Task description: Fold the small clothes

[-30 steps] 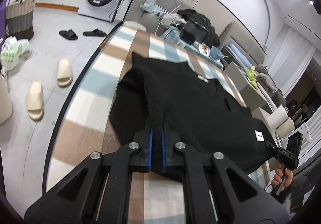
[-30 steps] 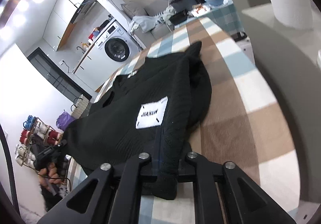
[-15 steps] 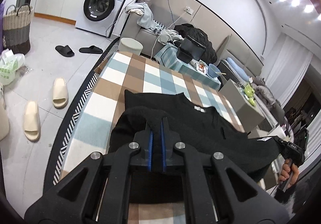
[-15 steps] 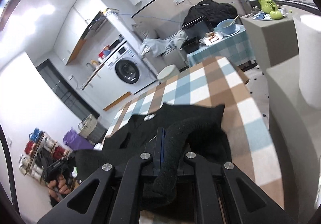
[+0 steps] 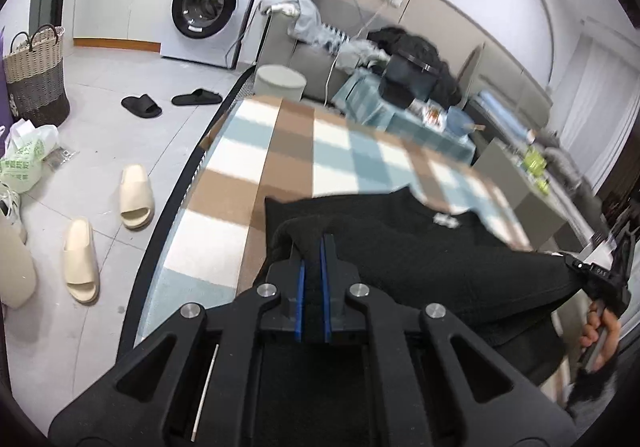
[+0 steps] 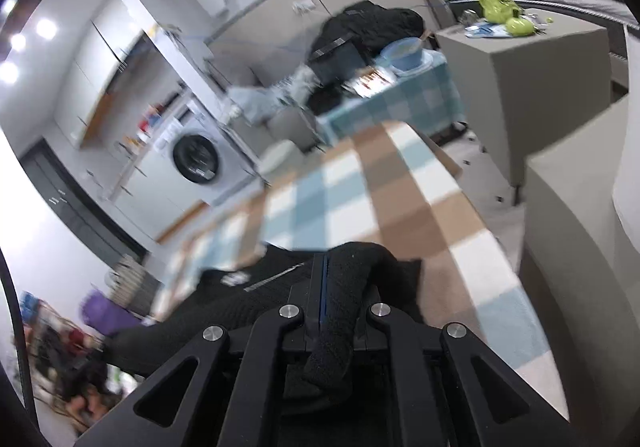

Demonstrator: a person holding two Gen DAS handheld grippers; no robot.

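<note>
A black knit sweater (image 5: 420, 259) with a small white label lies across the near end of a table covered in a brown, white and blue checked cloth (image 5: 256, 183). My left gripper (image 5: 313, 247) is shut on the sweater's near edge, black knit pinched between its blue pads. In the right wrist view the right gripper (image 6: 322, 267) is shut on another part of the sweater (image 6: 248, 295), with a thick fold draped over its right finger. The right gripper (image 5: 600, 275) also shows at the left view's right edge, held by a hand (image 5: 600, 335). The sweater hangs stretched between both grippers.
Beyond the table stand a small table with a blue checked cloth (image 5: 400, 115), a bowl and a black bag. A round stool (image 5: 280, 81), a washing machine (image 5: 208, 7), a woven basket (image 5: 36, 75) and slippers (image 5: 108, 231) are on the floor at left. Grey cabinets (image 6: 540, 87) stand right.
Both grippers have pulled the sweater's held edge back toward the near end of the table and lifted it. More bare checked cloth shows beyond the garment. Both stay shut.
</note>
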